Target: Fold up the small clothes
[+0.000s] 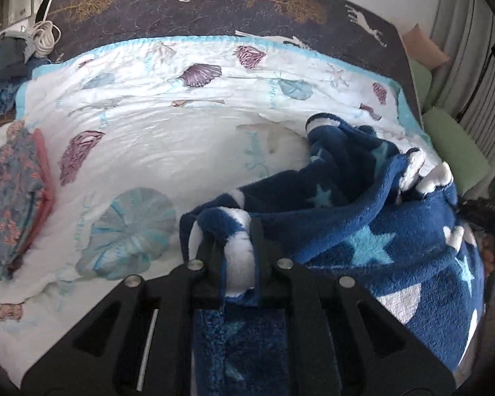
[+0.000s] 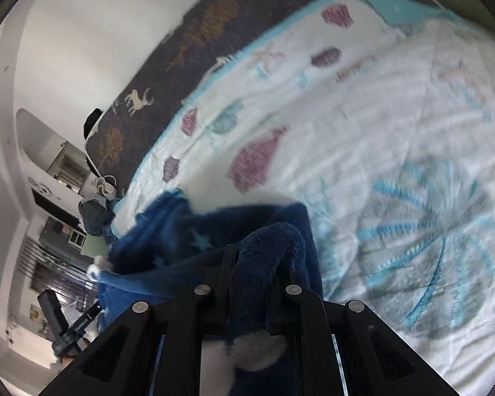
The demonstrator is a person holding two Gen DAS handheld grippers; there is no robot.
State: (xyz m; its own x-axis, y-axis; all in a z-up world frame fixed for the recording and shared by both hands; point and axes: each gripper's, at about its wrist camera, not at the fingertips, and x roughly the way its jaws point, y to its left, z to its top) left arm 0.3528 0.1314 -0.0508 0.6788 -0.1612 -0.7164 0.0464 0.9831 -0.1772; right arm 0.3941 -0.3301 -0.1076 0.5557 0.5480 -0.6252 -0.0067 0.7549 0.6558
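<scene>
A blue fleece garment (image 1: 396, 231) with light blue stars and white patches lies bunched on the white seashell quilt (image 1: 168, 145), at the right. My left gripper (image 1: 236, 254) is shut on a blue and white edge of it, near the bottom centre. In the right wrist view, which is blurred, my right gripper (image 2: 252, 274) is shut on a dark blue fold of the same garment (image 2: 181, 234), which hangs away to the left above the quilt (image 2: 396, 132).
A folded stack of blue and pink patterned clothes (image 1: 16, 194) lies at the quilt's left edge. A dark deer-print blanket (image 1: 214, 6) covers the far side. Dark clothes and a white cable (image 1: 23, 49) sit at the far left corner. Green cushions (image 1: 455, 142) are at the right.
</scene>
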